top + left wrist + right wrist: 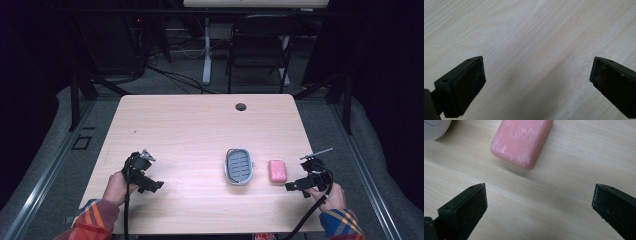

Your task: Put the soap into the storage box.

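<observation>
A pink bar of soap (278,171) (521,141) lies flat on the wooden table, just right of a grey oval soap dish (239,166) with a slotted insert. My right gripper (295,186) (539,205) hovers low beside the soap's near right, jaws wide open and empty; the soap sits beyond the fingertips, not between them. A white curved edge of the dish (434,128) peeks in at the top left of the right gripper view. My left gripper (152,186) (537,82) rests at the table's front left, open, with bare wood between its jaws.
The table (200,125) has a cable hole (241,107) near its far edge. Behind the table stand a black folding chair (260,47) and a white desk leg (206,55), with cables on the floor.
</observation>
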A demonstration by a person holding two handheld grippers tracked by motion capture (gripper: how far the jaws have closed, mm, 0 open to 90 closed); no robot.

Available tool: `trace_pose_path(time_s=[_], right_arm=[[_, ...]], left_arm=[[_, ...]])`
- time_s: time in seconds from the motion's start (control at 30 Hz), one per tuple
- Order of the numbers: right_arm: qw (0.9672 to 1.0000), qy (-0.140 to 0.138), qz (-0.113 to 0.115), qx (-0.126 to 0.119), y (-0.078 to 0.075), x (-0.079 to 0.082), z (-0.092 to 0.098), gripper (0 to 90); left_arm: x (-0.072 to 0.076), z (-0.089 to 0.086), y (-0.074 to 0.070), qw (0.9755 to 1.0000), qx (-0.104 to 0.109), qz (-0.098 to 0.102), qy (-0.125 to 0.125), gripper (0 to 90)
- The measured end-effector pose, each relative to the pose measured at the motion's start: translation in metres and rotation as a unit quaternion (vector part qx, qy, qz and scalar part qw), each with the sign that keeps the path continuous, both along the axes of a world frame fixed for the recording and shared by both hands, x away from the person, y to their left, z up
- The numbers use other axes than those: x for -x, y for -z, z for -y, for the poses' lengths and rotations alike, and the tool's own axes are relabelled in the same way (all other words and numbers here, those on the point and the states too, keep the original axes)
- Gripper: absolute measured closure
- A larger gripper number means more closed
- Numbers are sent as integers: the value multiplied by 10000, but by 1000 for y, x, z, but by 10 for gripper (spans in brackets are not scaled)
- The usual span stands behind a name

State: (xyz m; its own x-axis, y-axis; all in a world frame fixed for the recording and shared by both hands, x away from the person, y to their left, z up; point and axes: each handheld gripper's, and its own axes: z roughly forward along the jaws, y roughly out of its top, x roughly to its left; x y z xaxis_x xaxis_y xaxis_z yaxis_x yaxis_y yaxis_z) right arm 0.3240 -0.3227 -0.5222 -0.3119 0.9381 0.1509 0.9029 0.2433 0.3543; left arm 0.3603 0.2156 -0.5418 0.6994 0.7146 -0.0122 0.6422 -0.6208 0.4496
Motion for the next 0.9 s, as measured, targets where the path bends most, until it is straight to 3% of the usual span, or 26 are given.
trace_pose_path(time_s=[0.1, 0.33, 0.5, 0.6, 0.67, 0.9], right_arm=[[9999, 93, 80, 10, 0, 2, -2, 0], [9999, -24, -1, 116, -2, 3, -2, 0], [9999, -8, 92, 111, -7, 4, -3, 0], [9997, 115, 88, 193, -8, 3, -4, 0], [9998, 61, 1, 200, -9, 3, -4, 0], [9998, 73, 11, 195, -17, 1, -8, 0]], left_arm=[[0, 0, 0, 10000, 7, -2, 3, 1], [-2, 4, 1, 10000, -4, -12, 51, 1], [-1, 2, 0, 10000, 28, 13, 10, 1], [-1, 1, 0, 10000, 10, 23, 6, 1], [-1, 2, 0, 10000, 16, 20, 14, 1], [-2, 2, 1, 10000, -6, 3, 29, 1]])
